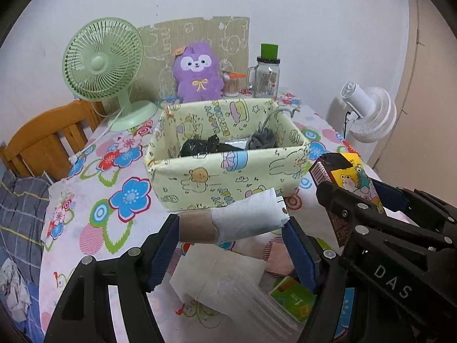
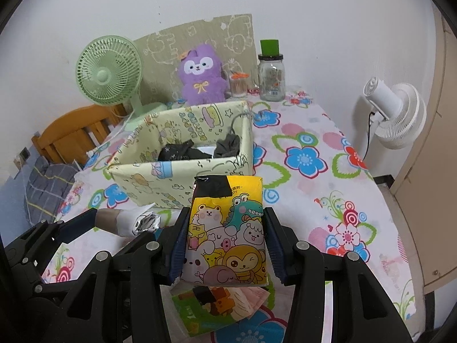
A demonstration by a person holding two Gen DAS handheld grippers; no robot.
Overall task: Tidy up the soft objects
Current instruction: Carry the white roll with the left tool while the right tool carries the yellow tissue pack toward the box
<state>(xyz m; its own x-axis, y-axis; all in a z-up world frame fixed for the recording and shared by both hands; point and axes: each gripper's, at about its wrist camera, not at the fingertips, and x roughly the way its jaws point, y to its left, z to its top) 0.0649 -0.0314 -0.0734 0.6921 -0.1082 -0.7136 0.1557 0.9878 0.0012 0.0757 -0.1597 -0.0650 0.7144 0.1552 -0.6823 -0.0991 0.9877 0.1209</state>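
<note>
Just short of the fabric box, left tool clamps a nearly spent tissue roll crosswise; right tool grips a cartoon tissue pack upright, both probably staged for dropping in. Dark soft items inside are unidentifiable; packets below on the surface are cut off.

- White wall behind a table under a floral cloth
- Green desk fan at rear left; wooden chair beside it
- White fan at right, near a beige cabinet
</note>
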